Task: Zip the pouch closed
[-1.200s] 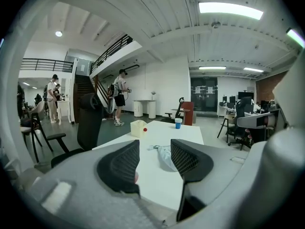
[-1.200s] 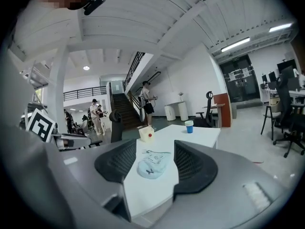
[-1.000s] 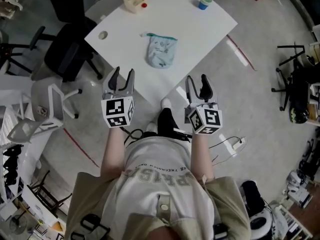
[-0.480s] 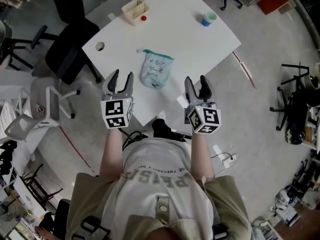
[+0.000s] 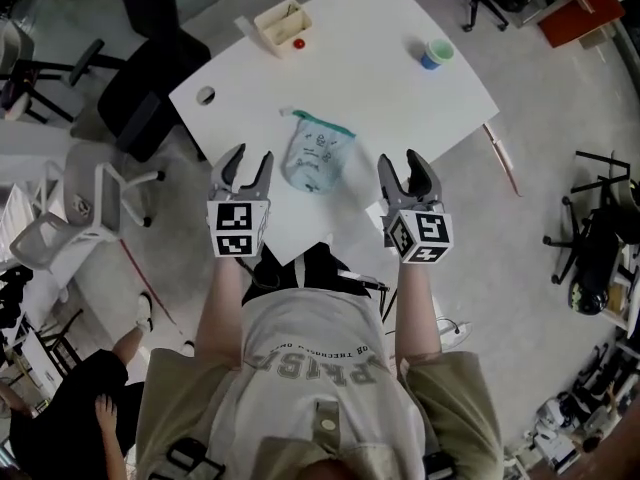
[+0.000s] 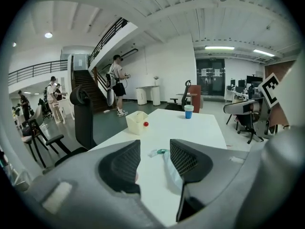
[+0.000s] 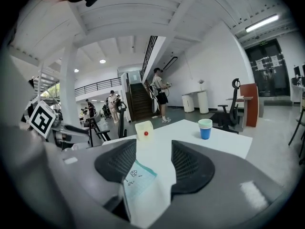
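Head view | pouch point(image 5: 318, 155) on table point(image 5: 380, 93) | cup point(image 5: 436, 53), box point(image 5: 281, 26) far edge

Open office — swivel chairs point(image 5: 140, 93), staircase point(image 6: 93, 82), mezzanine railing point(image 6: 33, 70).

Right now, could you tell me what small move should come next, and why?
Probably ease the left gripper forward to the pouch, since both it and the right gripper hang open and empty, short of its teal zipper edge.

Soft, crumpled pale-blue cloth pouch point(image 5: 318, 158); smooth matt white table point(image 5: 375, 78); cream plastic box point(image 5: 282, 26); dark, grid-textured matt pads point(image 7: 188, 166) on the right gripper point(image 7: 154, 149)
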### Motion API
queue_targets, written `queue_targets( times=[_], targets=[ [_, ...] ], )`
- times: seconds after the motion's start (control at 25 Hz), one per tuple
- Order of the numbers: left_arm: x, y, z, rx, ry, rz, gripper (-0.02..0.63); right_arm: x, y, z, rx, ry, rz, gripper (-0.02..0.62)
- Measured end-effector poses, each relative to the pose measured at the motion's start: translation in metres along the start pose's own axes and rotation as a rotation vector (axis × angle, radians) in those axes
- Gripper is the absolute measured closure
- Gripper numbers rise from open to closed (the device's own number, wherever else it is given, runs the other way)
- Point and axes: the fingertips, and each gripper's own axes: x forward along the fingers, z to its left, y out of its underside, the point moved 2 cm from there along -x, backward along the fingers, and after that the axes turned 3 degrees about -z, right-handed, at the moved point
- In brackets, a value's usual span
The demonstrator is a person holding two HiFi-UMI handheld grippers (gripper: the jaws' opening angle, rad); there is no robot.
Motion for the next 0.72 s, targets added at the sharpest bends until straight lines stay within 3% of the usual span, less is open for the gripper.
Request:
queue_targets(
  times=[0.2,0.72],
  targets=[
    [0.023,0.012,0.007,0.032,0.057,0.042,0.4,0.018,0.009,-0.01,-0.025,-0.006,0.035,0.373],
    [0.111,0.04,0.015,0.106,0.305,0.175,0.4,0.058,0.047,0.0,-0.069,-0.006,0.164,0.373]
  ],
)
